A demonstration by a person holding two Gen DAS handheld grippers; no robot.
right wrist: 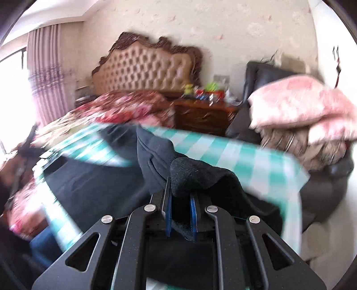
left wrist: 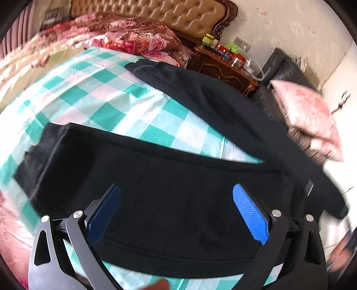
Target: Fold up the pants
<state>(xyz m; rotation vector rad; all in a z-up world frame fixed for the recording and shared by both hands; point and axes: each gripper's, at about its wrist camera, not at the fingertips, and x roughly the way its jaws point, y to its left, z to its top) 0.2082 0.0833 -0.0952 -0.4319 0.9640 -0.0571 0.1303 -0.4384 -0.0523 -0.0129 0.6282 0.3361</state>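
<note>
Ahead of the left gripper, past the black pants, the checked sheet lies flat and bare, giving free passage. Beyond it a floral quilt and headboard close the far end. To the right stand a nightstand and stacked pillows.

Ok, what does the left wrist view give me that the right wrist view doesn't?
Left wrist only: the left hand-held gripper, jaws open above the black pants, and both legs spread apart across the checked sheet.

Right wrist only: the right hand-held gripper, shut on a bunched fold of the pants, plus the curtain and bright window at left.

Both: the pants, the checked sheet, the tufted headboard, the floral quilt, the wooden nightstand, the pink cushion on the dark chair.
</note>
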